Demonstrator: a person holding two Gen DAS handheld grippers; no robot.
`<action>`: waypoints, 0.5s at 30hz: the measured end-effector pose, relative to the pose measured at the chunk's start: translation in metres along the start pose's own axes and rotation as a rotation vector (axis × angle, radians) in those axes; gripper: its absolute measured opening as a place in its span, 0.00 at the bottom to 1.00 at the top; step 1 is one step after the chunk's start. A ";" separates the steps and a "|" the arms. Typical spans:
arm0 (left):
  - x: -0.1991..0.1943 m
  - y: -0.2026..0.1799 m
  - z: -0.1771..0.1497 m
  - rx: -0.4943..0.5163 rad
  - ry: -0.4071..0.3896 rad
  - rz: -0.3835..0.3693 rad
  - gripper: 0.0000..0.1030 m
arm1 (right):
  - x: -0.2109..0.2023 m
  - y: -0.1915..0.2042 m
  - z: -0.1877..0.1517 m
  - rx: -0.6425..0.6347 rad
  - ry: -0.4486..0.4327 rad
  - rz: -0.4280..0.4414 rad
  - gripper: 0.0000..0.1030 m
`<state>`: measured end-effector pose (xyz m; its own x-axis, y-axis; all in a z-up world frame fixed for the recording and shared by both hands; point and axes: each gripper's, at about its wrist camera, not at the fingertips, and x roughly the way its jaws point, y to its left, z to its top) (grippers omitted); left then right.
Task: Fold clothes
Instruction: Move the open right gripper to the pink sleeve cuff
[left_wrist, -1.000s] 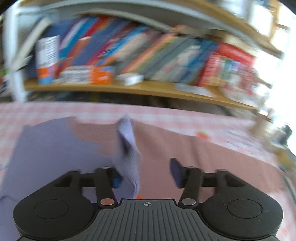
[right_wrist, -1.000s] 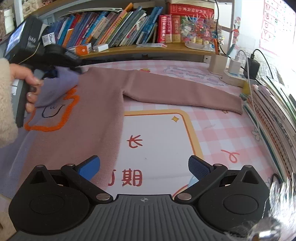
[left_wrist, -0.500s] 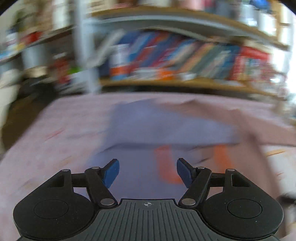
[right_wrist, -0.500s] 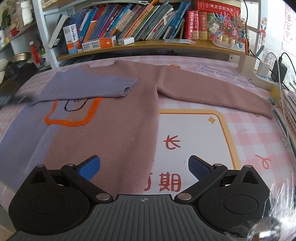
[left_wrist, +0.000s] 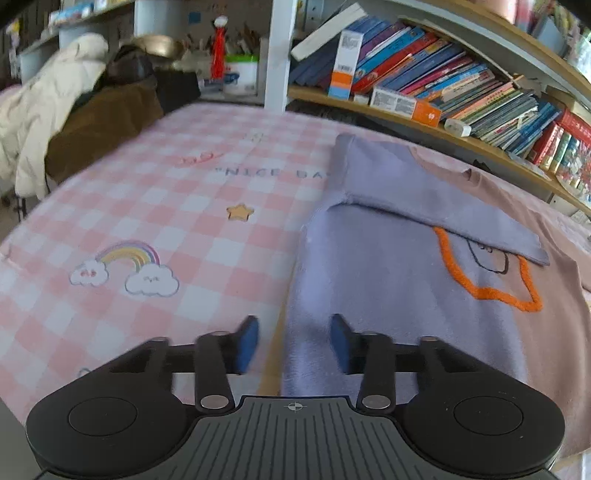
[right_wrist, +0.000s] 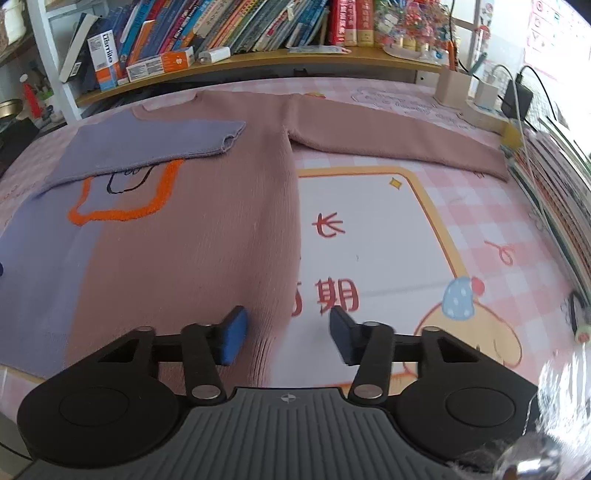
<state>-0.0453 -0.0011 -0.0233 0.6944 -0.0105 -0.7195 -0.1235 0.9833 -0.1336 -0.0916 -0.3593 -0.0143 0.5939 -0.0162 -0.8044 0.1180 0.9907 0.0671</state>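
Observation:
A sweater, half lilac and half dusty pink with an orange outlined motif, lies flat on the table. Its lilac sleeve is folded across the chest; the pink sleeve stretches out to the right. My left gripper is open, its blue pads straddling the lilac side edge of the sweater near the hem. My right gripper is open too, astride the pink side edge near the hem. Neither gripper holds cloth.
A pink checked tablecloth with a rainbow print covers the table. A shelf of books runs along the back. Chargers and cables sit at the back right, a book stack along the right edge, a coat far left.
My left gripper let go of the lilac sleeve, which now lies folded over the chest, and swung back left to the sweater's lower edge. My right gripper closed in on the pink edge, jaws narrower.

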 end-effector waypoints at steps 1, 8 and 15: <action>0.002 0.002 0.000 -0.006 0.007 -0.012 0.20 | 0.000 0.001 -0.001 0.009 0.004 0.003 0.32; 0.004 0.017 0.002 -0.043 0.009 -0.069 0.04 | 0.003 0.011 0.001 0.025 0.019 0.024 0.11; 0.005 0.029 0.014 -0.061 -0.014 -0.047 0.04 | 0.012 0.025 0.010 -0.018 0.015 0.050 0.10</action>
<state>-0.0354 0.0298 -0.0214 0.7100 -0.0536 -0.7022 -0.1331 0.9689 -0.2085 -0.0741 -0.3357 -0.0162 0.5865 0.0355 -0.8092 0.0739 0.9925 0.0971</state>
